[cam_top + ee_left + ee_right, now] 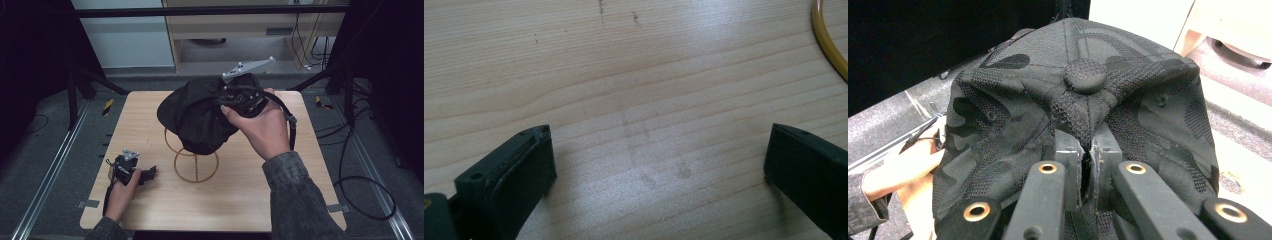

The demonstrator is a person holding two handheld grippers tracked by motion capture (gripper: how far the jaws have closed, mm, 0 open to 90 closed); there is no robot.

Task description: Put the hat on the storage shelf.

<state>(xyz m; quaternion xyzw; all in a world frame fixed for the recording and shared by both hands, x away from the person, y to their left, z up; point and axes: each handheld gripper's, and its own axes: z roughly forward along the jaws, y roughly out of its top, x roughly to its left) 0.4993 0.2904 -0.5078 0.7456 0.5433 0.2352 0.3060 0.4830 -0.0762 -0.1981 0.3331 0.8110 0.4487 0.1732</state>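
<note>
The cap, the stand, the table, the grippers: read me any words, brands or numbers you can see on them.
No readable text anywhere.
Cap: camouflage pattern, no logo or label showing.
Wire stand: plain.
Table: faint scuff marks, no writing.
Left gripper and right gripper: no markings legible.

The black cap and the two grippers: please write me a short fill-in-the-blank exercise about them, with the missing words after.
1. The right gripper is shut on the fabric of the black ____.
2. The cap hangs over a yellow wire ____.
3. The jaws of the left gripper stand ____, with nothing between them.
4. The left gripper rests low on the wooden ____.

Missing words: cap; stand; open; table
</note>
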